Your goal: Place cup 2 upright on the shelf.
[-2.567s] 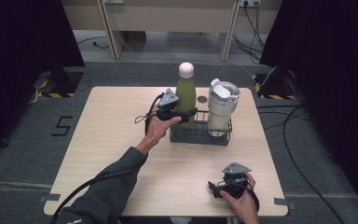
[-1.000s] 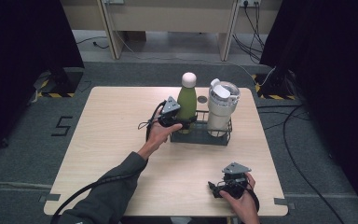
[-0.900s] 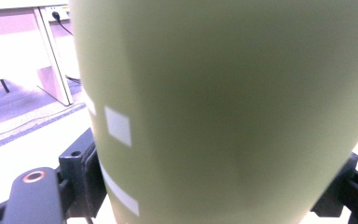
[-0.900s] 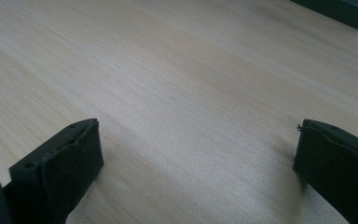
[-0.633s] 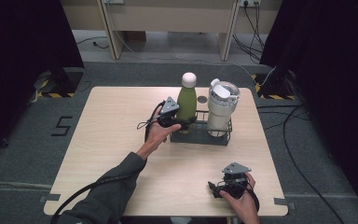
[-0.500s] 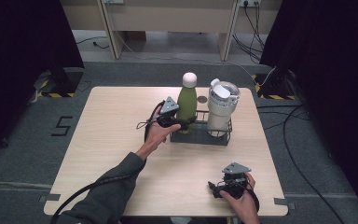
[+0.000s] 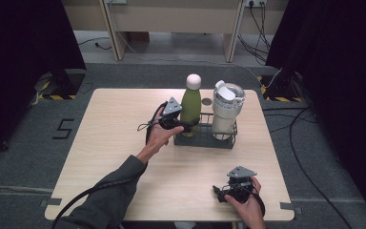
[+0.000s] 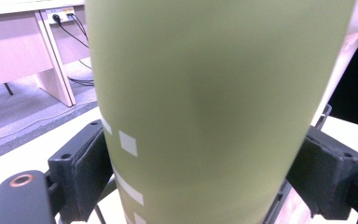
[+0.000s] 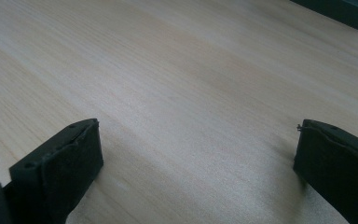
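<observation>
The green bottle stands in the wire rack near the desk's far edge, your left gripper's fingers clamped on its body. Lift it straight up, clear of the white tumbler beside it. Your right gripper rests with fingers spread near the near-right corner.

The green bottle and white tumbler crowd the black wire rack toward the table's far side (bottle left, tumbler right); the table's left and near-centre lie open.
</observation>
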Demonstrator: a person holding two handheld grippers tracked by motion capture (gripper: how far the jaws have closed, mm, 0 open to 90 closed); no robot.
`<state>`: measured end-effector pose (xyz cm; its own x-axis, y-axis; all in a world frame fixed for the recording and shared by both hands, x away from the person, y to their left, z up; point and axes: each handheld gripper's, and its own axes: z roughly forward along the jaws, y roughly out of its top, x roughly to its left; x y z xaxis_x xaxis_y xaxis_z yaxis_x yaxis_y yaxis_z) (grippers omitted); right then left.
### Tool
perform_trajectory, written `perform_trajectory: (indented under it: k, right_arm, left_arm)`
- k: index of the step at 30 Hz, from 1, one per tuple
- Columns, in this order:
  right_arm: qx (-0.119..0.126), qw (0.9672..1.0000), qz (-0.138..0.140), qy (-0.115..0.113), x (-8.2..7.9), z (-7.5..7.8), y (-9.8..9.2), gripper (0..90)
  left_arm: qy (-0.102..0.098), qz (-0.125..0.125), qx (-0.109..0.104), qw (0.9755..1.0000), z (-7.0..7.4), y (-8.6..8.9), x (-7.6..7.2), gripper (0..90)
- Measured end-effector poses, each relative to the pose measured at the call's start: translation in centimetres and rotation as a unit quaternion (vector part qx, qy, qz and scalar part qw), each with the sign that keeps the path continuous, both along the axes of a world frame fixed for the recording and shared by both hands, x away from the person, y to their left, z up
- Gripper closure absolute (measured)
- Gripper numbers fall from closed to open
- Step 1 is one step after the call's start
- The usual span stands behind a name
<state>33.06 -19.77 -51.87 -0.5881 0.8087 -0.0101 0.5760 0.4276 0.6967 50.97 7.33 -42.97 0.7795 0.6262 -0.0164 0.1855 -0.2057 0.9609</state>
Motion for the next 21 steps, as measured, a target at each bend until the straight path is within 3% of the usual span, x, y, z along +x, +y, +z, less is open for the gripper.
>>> perform_trajectory:
  k: [5,21]
  right_arm:
    - [0.0,1.0,0.0,0.0,0.0,0.0,0.0,1.3]
    - [0.001,1.0,0.0,0.001,0.0,0.0,0.0,1.2]
  left_arm:
    - [-0.004,0.002,0.012,0.9999,0.2,0.3,-0.3,14.6]
    - [0.005,0.005,0.014,0.9999,0.4,1.4,-0.8,14.5]
